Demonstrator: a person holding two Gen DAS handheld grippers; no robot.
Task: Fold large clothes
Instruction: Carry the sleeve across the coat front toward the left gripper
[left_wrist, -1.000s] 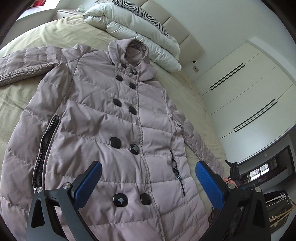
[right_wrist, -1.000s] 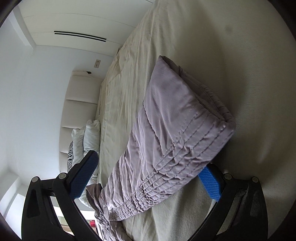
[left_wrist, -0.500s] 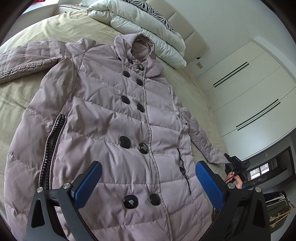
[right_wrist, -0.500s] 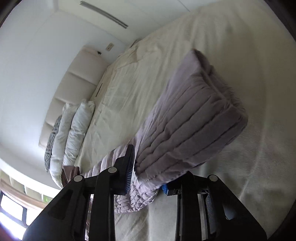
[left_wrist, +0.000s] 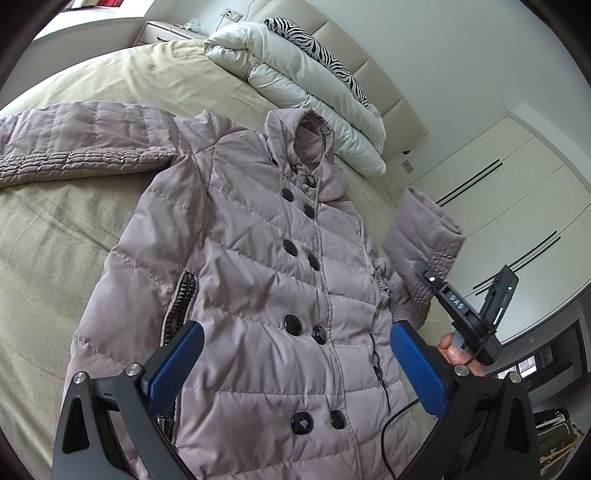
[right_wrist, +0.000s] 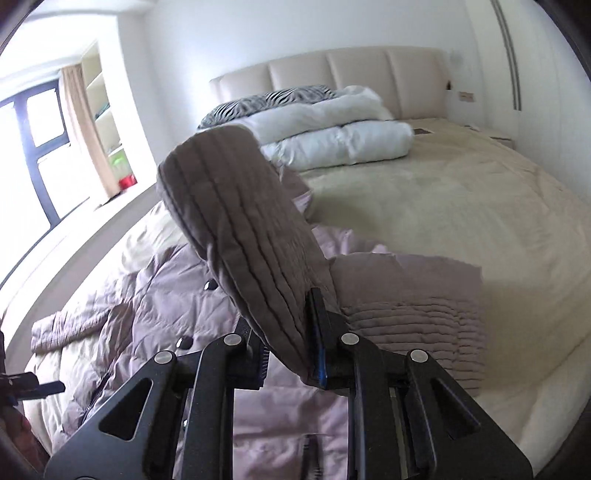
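Note:
A mauve quilted coat (left_wrist: 258, 266) with black buttons lies face up on the bed, collar toward the pillows. Its left sleeve (left_wrist: 81, 147) stretches out flat to the left. My left gripper (left_wrist: 295, 365) is open and empty, hovering above the coat's lower front. My right gripper (right_wrist: 291, 354) is shut on the cuff of the right sleeve (right_wrist: 243, 236) and holds it lifted above the coat body (right_wrist: 155, 295). The raised sleeve (left_wrist: 421, 236) and the right gripper (left_wrist: 461, 306) also show at the right of the left wrist view.
The beige bed sheet (left_wrist: 74, 229) surrounds the coat. A folded white duvet (left_wrist: 303, 81) and a zebra pillow (left_wrist: 325, 48) lie by the headboard (right_wrist: 332, 70). White wardrobe doors (left_wrist: 517, 184) stand to the right; a window (right_wrist: 29, 147) is at the left.
My right gripper closed on the right sleeve's cuff, lifted it off the bed and swung it toward the coat body. My left gripper drew back a little and stayed open.

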